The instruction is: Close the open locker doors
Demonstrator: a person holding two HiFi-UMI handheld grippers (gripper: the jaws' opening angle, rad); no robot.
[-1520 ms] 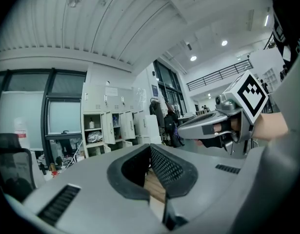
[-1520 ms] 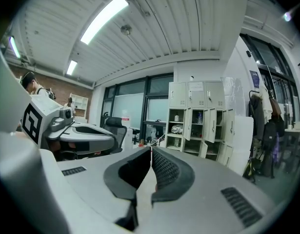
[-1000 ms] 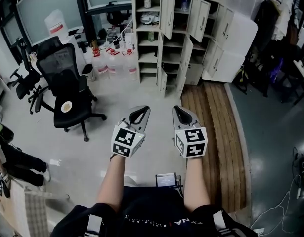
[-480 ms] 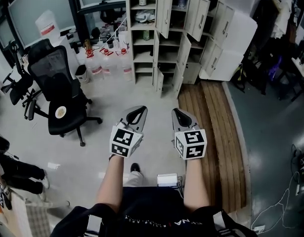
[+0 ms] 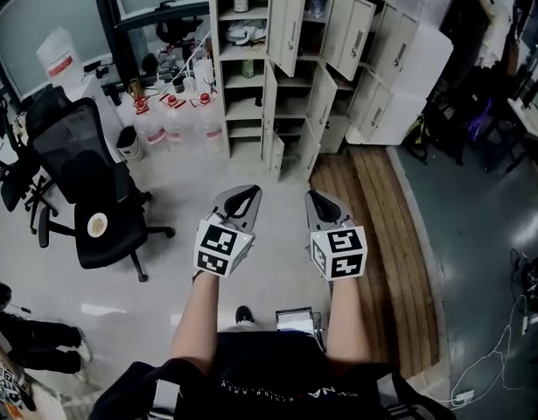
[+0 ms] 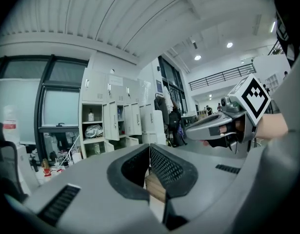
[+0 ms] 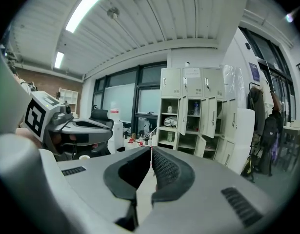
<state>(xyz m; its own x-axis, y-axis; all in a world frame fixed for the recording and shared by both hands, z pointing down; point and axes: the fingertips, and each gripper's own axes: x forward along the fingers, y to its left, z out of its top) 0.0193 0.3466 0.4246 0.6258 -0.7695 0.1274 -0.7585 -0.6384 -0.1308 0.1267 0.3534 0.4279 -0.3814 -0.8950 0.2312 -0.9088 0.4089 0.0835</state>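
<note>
A bank of cream lockers [image 5: 314, 55] stands at the far side of the room with several doors hanging open, among them an upper door [image 5: 289, 16] and a low door [image 5: 274, 154]. Shelves inside hold a bottle and a bag. Both grippers are held out in front of me, well short of the lockers. My left gripper [image 5: 248, 191] is shut with nothing between its jaws, and so is my right gripper [image 5: 315, 196]. The lockers [image 7: 198, 116] show ahead in the right gripper view and the lockers [image 6: 113, 123] lie ahead to the left in the left gripper view.
A black office chair [image 5: 85, 186] with a small plate on its seat stands to the left. Bottles and jugs [image 5: 168, 112] crowd the floor by the lockers' left side. A wooden slatted platform [image 5: 382, 226] runs along the floor on the right. Bags hang at the far right.
I have walked forward: the lockers and chair have drifted closer and leftward in the head view. Both grippers keep their pose and stay shut.
</note>
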